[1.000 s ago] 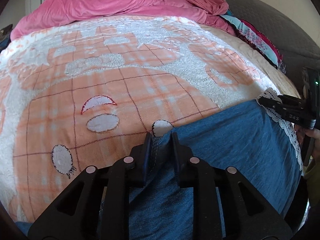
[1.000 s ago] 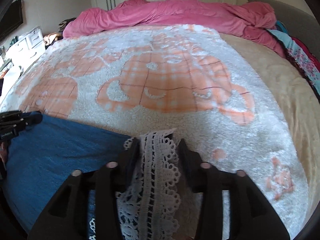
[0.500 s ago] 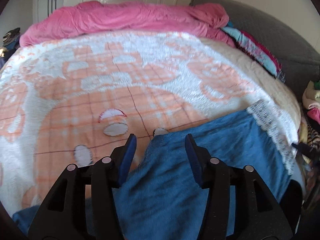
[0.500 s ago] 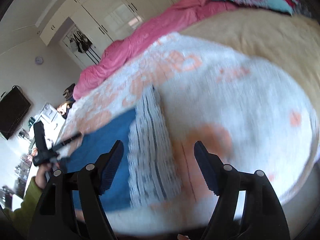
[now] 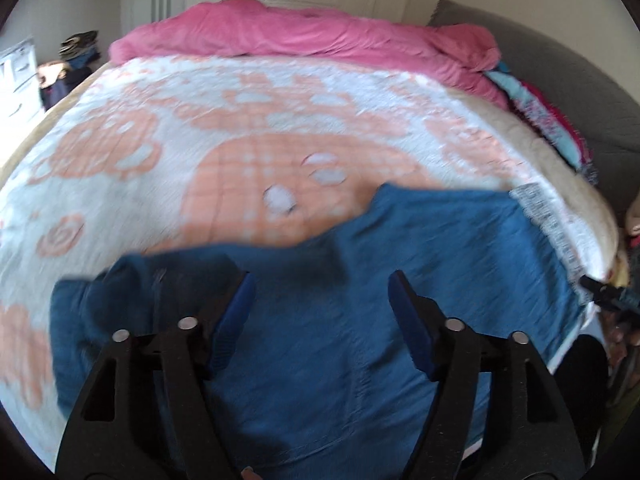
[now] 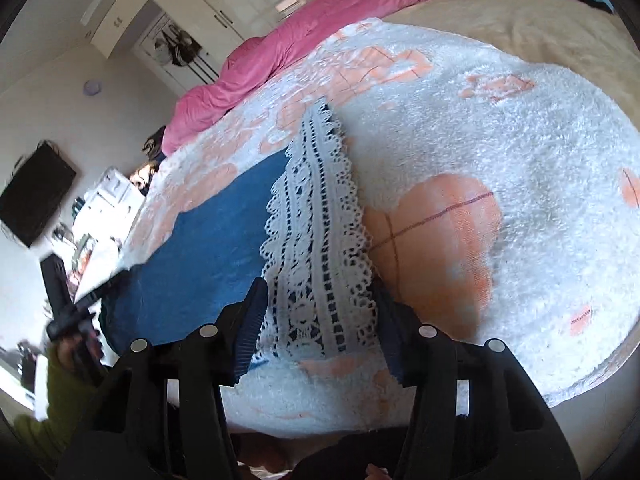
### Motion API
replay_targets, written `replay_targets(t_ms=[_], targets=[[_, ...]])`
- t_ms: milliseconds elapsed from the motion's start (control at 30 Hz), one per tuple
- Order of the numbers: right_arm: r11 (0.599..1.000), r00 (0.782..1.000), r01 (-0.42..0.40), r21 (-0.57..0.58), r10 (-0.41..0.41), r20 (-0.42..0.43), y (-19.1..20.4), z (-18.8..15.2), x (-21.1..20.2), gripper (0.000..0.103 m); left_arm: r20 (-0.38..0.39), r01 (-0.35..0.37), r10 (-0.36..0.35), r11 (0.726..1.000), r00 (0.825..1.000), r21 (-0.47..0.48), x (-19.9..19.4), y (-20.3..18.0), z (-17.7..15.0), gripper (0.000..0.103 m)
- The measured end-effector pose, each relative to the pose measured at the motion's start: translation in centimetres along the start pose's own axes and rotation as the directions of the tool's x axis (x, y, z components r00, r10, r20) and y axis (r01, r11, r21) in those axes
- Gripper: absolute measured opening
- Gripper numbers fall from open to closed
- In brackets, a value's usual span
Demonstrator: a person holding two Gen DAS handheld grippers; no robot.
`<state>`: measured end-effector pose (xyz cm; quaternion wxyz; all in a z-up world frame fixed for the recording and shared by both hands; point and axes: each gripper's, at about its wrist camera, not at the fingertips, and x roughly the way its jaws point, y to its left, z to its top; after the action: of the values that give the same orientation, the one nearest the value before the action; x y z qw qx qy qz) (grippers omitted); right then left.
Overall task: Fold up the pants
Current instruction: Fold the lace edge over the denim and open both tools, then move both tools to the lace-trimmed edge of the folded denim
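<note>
Blue pants (image 5: 420, 264) lie spread on the orange-and-white blanket (image 5: 240, 128), with a white lace hem (image 5: 548, 220) at their right end. My left gripper (image 5: 322, 296) is open and empty above the pants' middle. In the right wrist view the pants (image 6: 216, 232) and lace hem (image 6: 320, 232) lie flat on the blanket (image 6: 500, 140). My right gripper (image 6: 318, 300) is open, its jaws on either side of the hem's near end without gripping it. The left gripper (image 6: 64, 304) shows at the far left there.
A pink duvet (image 5: 320, 36) is bunched along the far side of the bed. Colourful folded clothes (image 5: 548, 120) lie at the right by a grey headboard (image 5: 580, 92). A white dresser (image 5: 16, 80) stands left. Wardrobe doors (image 6: 248, 4) line the far wall.
Both grippers let go of the pants and opened. The left one pulled back and up over the pants. The right one tilted and sits at the hem's near end.
</note>
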<state>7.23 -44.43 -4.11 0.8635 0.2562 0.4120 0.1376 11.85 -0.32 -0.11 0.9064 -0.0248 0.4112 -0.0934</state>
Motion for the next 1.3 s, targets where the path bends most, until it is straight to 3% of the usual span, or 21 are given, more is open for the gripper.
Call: replay_targets(t_ms=[100, 167, 200, 233, 333, 400, 467, 533, 600, 667, 733, 833, 1000, 1200, 1300], targets=[[0.999, 0.999, 0.032, -0.019, -0.032, -0.011, 0.5, -0.1, 0.5, 0.050, -0.053, -0.045, 0.043, 0.998, 0.998, -0.044, 1.4, 1.5, -0.5, 0.066], [0.987, 0.991, 0.128, -0.091, -0.130, -0.016, 1.4, -0.2, 0.5, 0.024, -0.068, -0.051, 0.047, 0.997, 0.997, -0.052, 1.9, 1.9, -0.7, 0.066], [0.978, 0.988, 0.155, -0.138, -0.157, -0.008, 2.1, -0.2, 0.3, 0.021, -0.070, -0.057, 0.054, 0.997, 0.996, -0.047, 2.1, 1.9, -0.8, 0.066], [0.965, 0.982, 0.187, -0.185, -0.190, 0.004, 2.8, -0.4, 0.0, 0.020, -0.067, -0.060, 0.057, 0.997, 0.996, -0.048, 1.9, 2.0, -0.9, 0.065], [0.854, 0.930, 0.353, -0.383, -0.365, 0.044, 5.1, -1.8, 0.0, 0.021, -0.058, -0.055, 0.051, 0.997, 0.997, -0.061, 1.6, 2.6, -1.3, 0.060], [0.832, 0.917, 0.378, -0.406, -0.397, 0.040, 5.2, -2.3, 1.0, 0.023, -0.057, -0.046, 0.041, 0.996, 0.998, -0.078, 1.6, 3.0, -1.3, 0.059], [0.840, 0.917, 0.378, -0.390, -0.398, 0.033, 4.9, -2.2, 1.3, 0.026, -0.059, -0.053, 0.048, 0.996, 0.997, -0.075, 1.7, 2.8, -1.4, 0.059], [0.860, 0.918, 0.383, -0.338, -0.395, 0.035, 4.2, -1.8, 0.7, 0.047, -0.057, -0.060, 0.057, 0.997, 0.997, -0.058, 1.8, 2.5, -1.5, 0.059], [0.908, 0.940, 0.332, -0.255, -0.340, 0.014, 2.7, -1.3, -0.2, 0.050, -0.050, -0.049, 0.046, 0.997, 0.998, -0.064, 1.5, 2.5, -1.4, 0.060], [0.929, 0.947, 0.319, -0.189, -0.321, 0.016, 1.9, -0.7, -1.0, 0.059, -0.035, -0.032, 0.029, 0.996, 0.999, -0.083, 1.0, 2.6, -1.3, 0.062], [0.919, 0.935, 0.355, -0.171, -0.352, 0.051, 1.7, -0.7, -2.4, 0.066, 0.004, -0.002, 0.003, 0.995, 1.000, -0.097, -0.1, 2.4, -1.1, 0.070], [0.919, 0.932, 0.362, -0.157, -0.350, 0.099, 2.6, -0.9, -4.1, 0.066, 0.046, 0.027, -0.023, 0.996, 0.999, -0.084, -1.4, 1.6, -1.0, 0.073], [0.916, 0.943, 0.326, -0.233, -0.297, 0.150, 6.7, -0.6, -3.8, 0.077, 0.039, 0.032, -0.031, 0.999, 0.999, -0.017, -1.2, -0.1, -1.1, 0.075], [0.871, 0.964, 0.266, -0.413, -0.241, 0.114, 13.2, -0.5, 2.0, 0.085, -0.034, 0.025, -0.024, 0.999, 0.999, 0.032, 0.4, -1.0, -1.8, 0.083], [0.848, 0.961, 0.271, -0.456, -0.265, 0.079, 14.6, -0.1, 5.5, 0.087, -0.091, -0.007, 0.006, 1.000, 0.996, -0.005, 1.6, 0.3, -2.3, 0.083]])
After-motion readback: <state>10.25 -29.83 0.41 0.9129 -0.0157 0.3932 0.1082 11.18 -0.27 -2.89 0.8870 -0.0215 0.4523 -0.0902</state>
